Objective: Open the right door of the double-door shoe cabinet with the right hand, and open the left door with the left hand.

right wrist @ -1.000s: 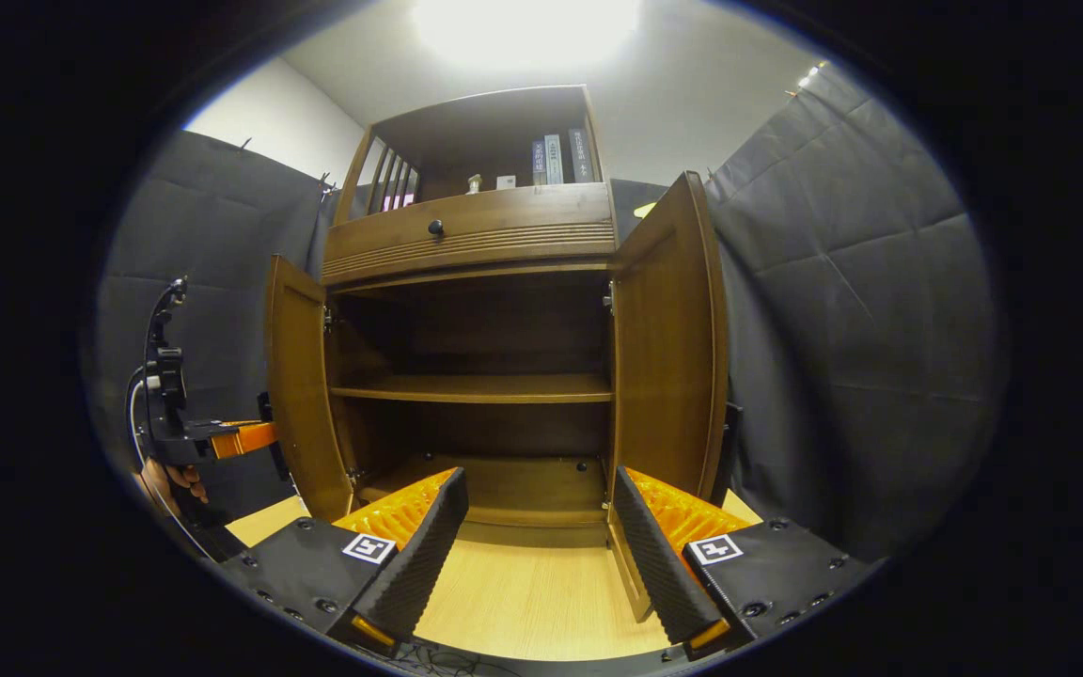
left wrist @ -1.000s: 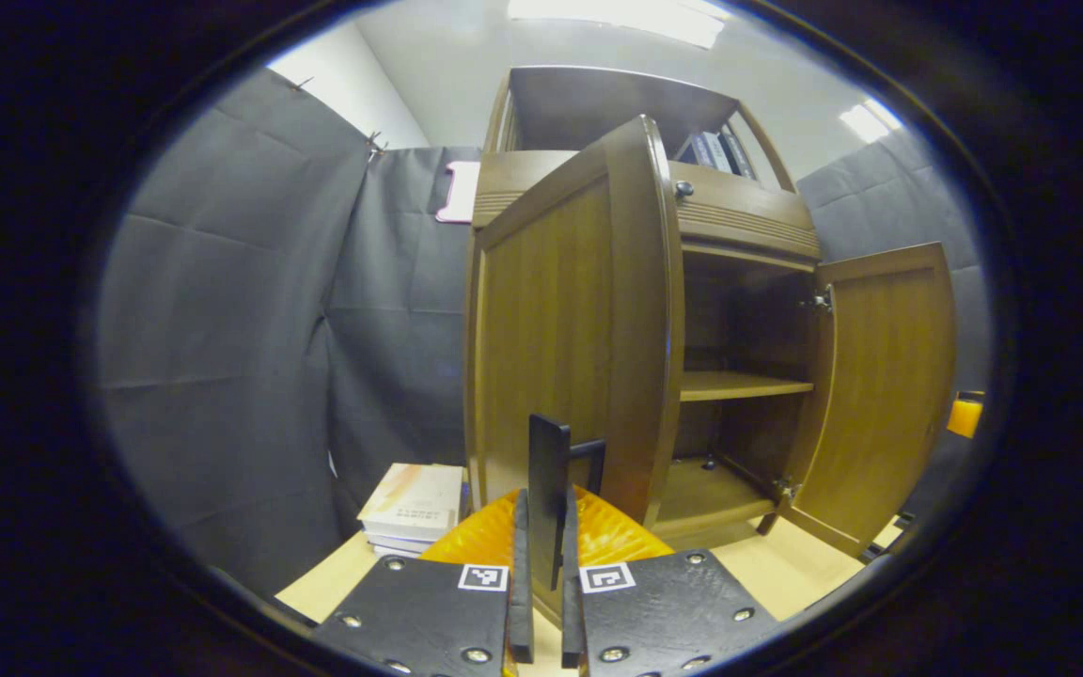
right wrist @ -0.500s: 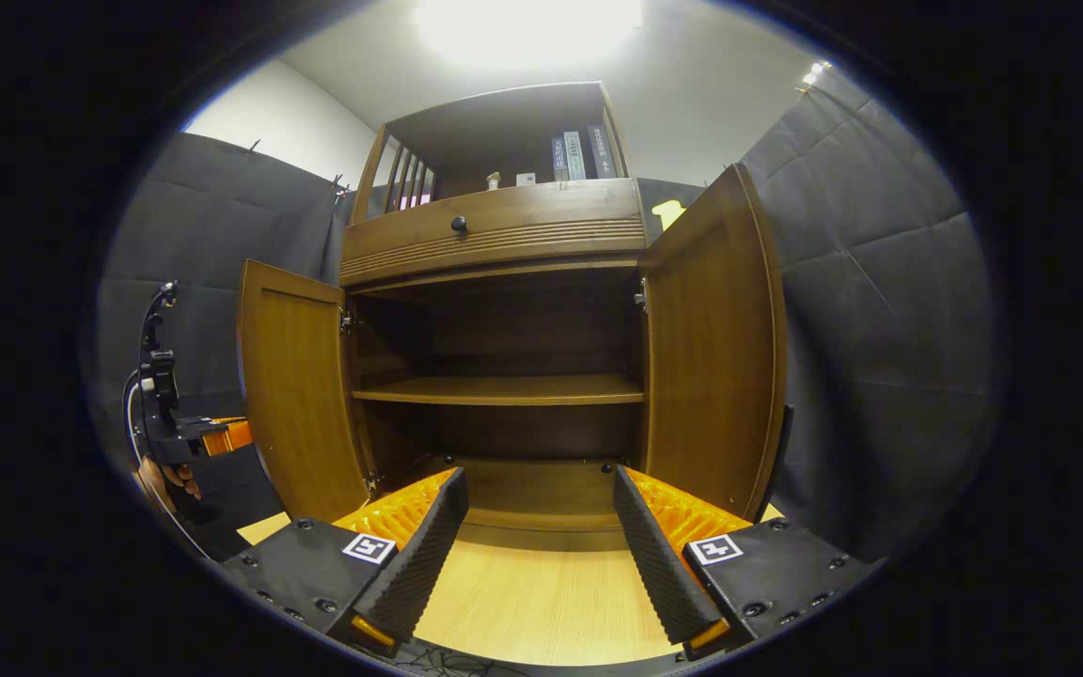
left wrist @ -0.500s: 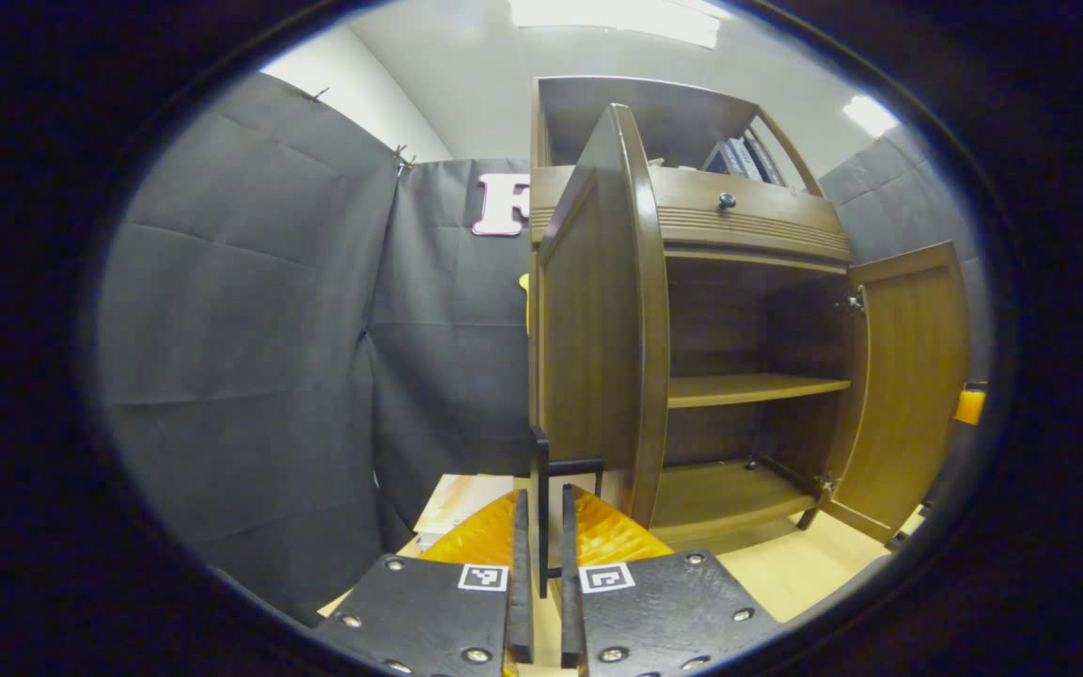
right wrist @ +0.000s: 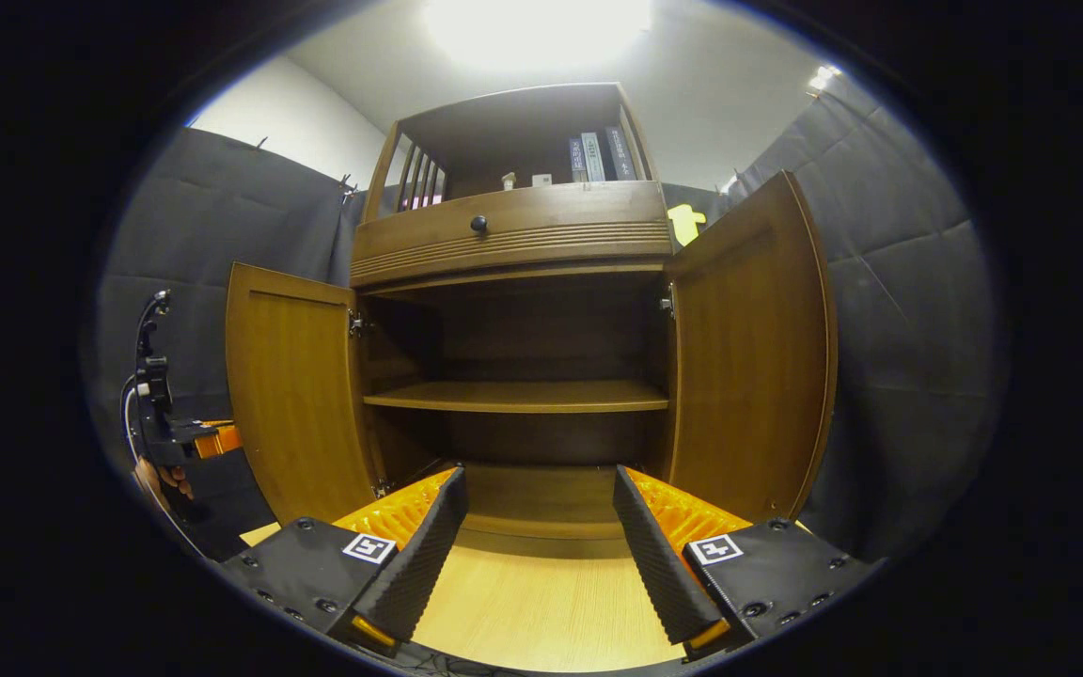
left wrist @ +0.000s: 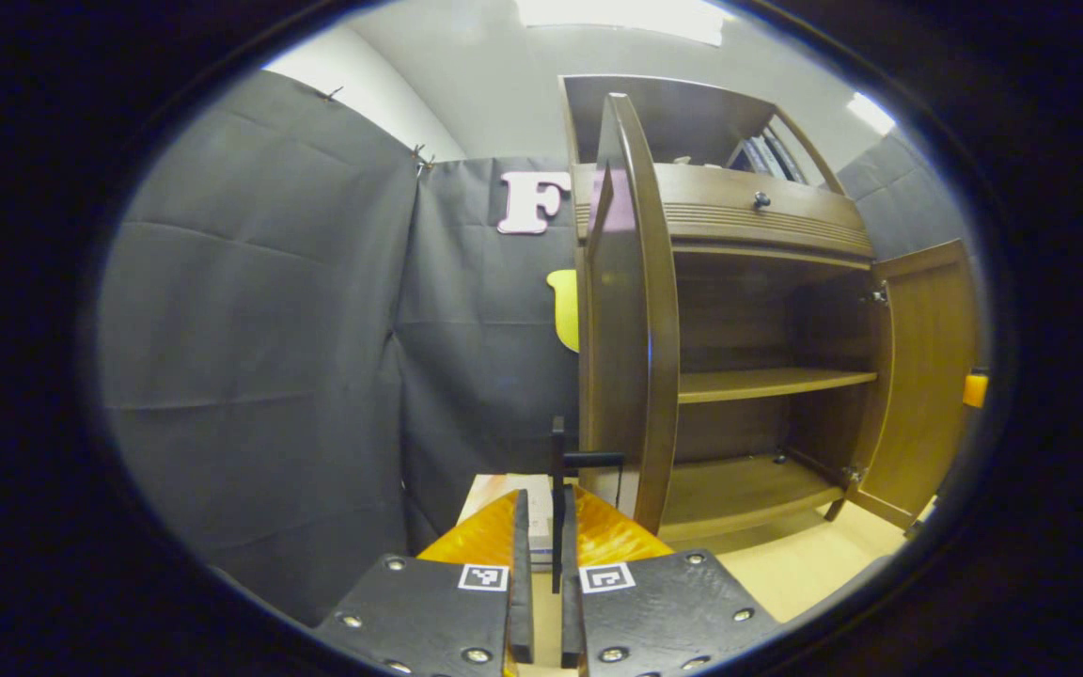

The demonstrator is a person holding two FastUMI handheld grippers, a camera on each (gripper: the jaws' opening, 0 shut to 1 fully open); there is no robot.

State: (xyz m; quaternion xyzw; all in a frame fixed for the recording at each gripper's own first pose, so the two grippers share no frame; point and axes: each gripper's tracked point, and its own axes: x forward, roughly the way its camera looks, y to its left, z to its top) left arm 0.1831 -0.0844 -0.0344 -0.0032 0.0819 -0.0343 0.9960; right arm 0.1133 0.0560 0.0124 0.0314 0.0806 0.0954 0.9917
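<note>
While both doors are standing open, I am gripping the left door's handle [left wrist: 557, 489] with my left gripper [left wrist: 541, 574].

The left door [left wrist: 621, 310] is swinging edge-on toward me in the left gripper view; the right door [right wrist: 753, 357] is hanging wide, with the cabinet [right wrist: 513, 235] showing a bare shelf [right wrist: 518, 397]. My right gripper [right wrist: 537, 545] is hovering spread apart over the wooden floor [right wrist: 541, 611], holding nothing. Books [left wrist: 504, 498] are lying beside the left door.

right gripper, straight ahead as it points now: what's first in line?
Probably nothing close. The right gripper, jaws open, points over bare floor into the open cabinet, between both doors. First contact looks like the bottom shelf's front edge or back panel; depth unclear.
</note>
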